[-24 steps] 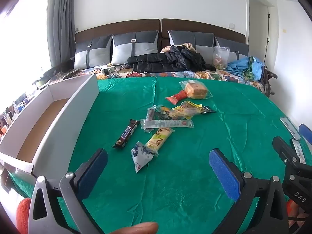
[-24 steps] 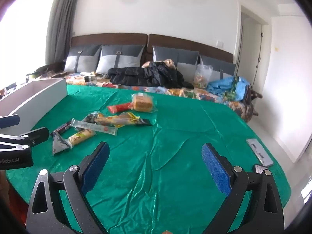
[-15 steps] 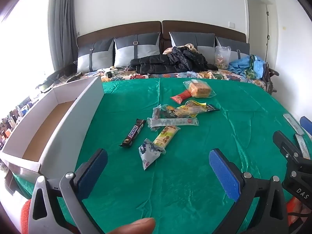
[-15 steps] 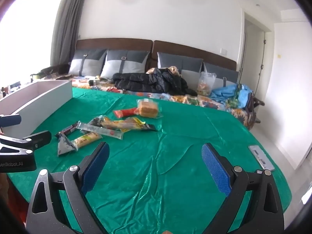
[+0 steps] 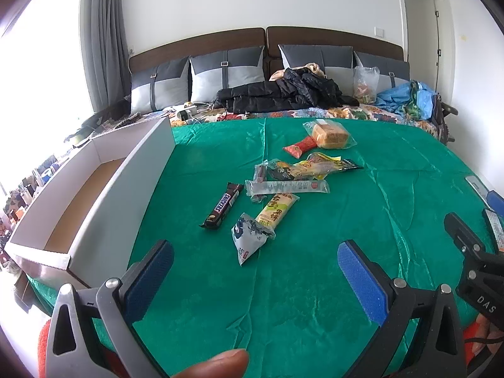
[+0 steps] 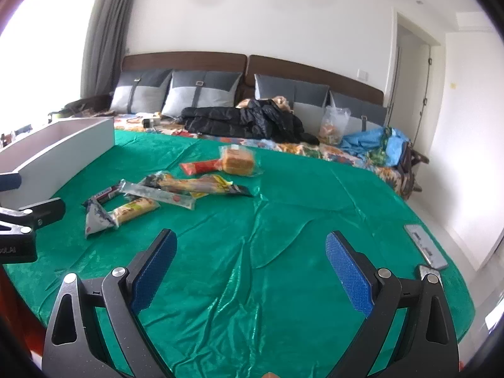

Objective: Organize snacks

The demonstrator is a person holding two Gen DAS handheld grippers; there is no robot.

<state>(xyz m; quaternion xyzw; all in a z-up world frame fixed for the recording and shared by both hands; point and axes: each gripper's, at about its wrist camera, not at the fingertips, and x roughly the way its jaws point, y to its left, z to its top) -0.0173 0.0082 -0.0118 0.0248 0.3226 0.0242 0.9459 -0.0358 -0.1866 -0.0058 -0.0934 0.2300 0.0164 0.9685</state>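
A green cloth (image 5: pixel 315 283) covers the surface. On it lie a white box (image 5: pixel 104 195) at the left edge, a Snickers bar (image 5: pixel 224 205), a scatter of snack packets (image 5: pixel 277 189) (some overlapping), wrapped bread (image 5: pixel 329 134) and a remote (image 6: pixel 425 245).

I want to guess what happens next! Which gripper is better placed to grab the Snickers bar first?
Probably the left gripper. Its jaws are open and empty, the Snickers bar lies just ahead of it, and the white box sits on its side. The right gripper, also open, faces bare green cloth, farther from the snacks.
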